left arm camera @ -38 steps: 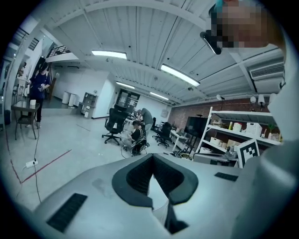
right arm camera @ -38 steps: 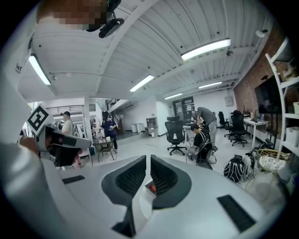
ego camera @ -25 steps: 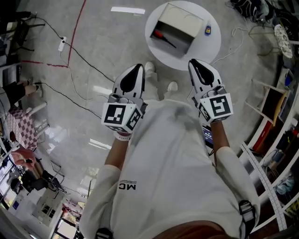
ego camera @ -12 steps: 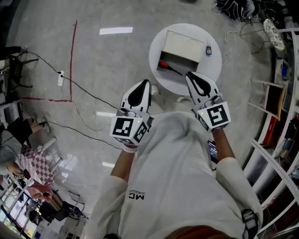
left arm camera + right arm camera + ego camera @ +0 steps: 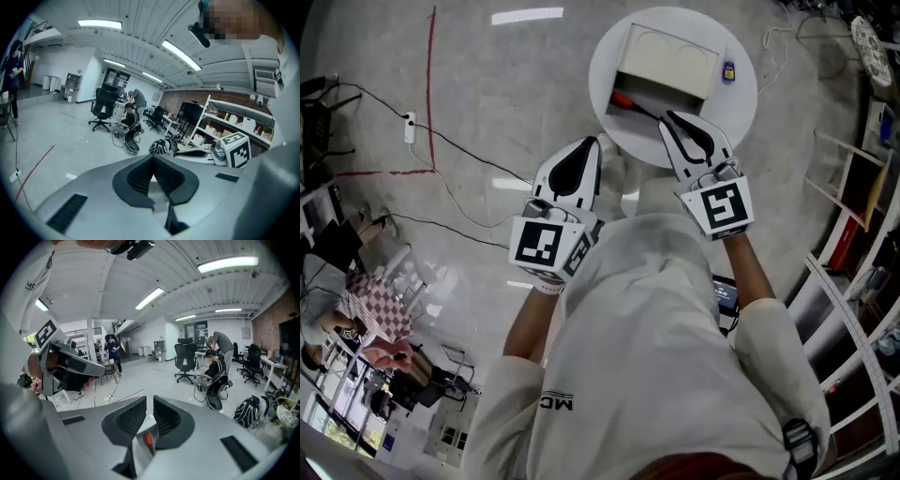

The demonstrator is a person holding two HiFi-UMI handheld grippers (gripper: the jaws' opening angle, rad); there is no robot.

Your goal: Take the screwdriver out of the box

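A cream open box (image 5: 670,58) stands on a round white table (image 5: 741,98) at the top of the head view. The screwdriver (image 5: 625,98), with a red handle and dark shaft, lies in the box's near left part. My right gripper (image 5: 668,115) hovers over the table's near edge, its tips just right of the shaft, jaws a narrow gap apart and empty. In the right gripper view (image 5: 150,399) the red handle (image 5: 148,439) shows through that gap. My left gripper (image 5: 592,141) hangs left of the table, off its edge; its jaws (image 5: 153,156) meet at the tips, empty.
A small blue object (image 5: 728,70) sits on the table right of the box. Cables (image 5: 450,141) and a red tape line (image 5: 429,94) cross the floor at left. White shelving (image 5: 853,234) runs along the right. People and office chairs are far off.
Both grippers have moved up toward the table. The right one now reaches over the table's near edge beside the screwdriver; the left one has come close to the table's left edge.
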